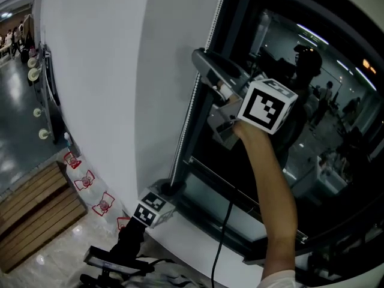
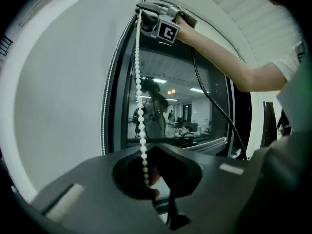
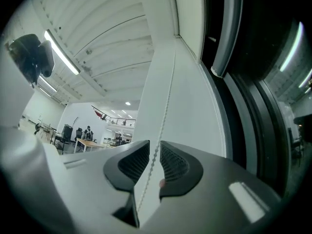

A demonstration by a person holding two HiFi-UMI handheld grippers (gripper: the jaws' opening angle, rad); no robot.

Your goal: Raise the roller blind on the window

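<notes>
At the left edge of the window (image 1: 324, 161), beside the white wall (image 1: 102, 71), the bead chain (image 1: 185, 131) of the roller blind runs down along the dark frame (image 1: 207, 119). Glass is bare and shows reflections of the room. Blind cloth itself: cannot pick it out in any view

Right gripper (image 3: 155, 147): raised high on the chain, near the top of the frame, arm (image 1: 270, 179) stretched up, marker cube (image 1: 267, 105) facing the head camera. Its own view shows the two ribbed pads (image 3: 134, 162) standing a little apart, with the chain running straight up through the gap between them. The pads do not press on the beads, so nothing is held

Left gripper (image 2: 147, 152): low, near the bottom corner of the frame, just above the sill (image 1: 198, 245). Its jaws are drawn close together around the chain, which enters at the tips and ends inside the hollow between the pads. It reads as clamped on the beads

From the left gripper view the chain hangs as one straight line, from the right gripper above down into the left jaws. The two grippers are well apart along the chain, right above left
</notes>
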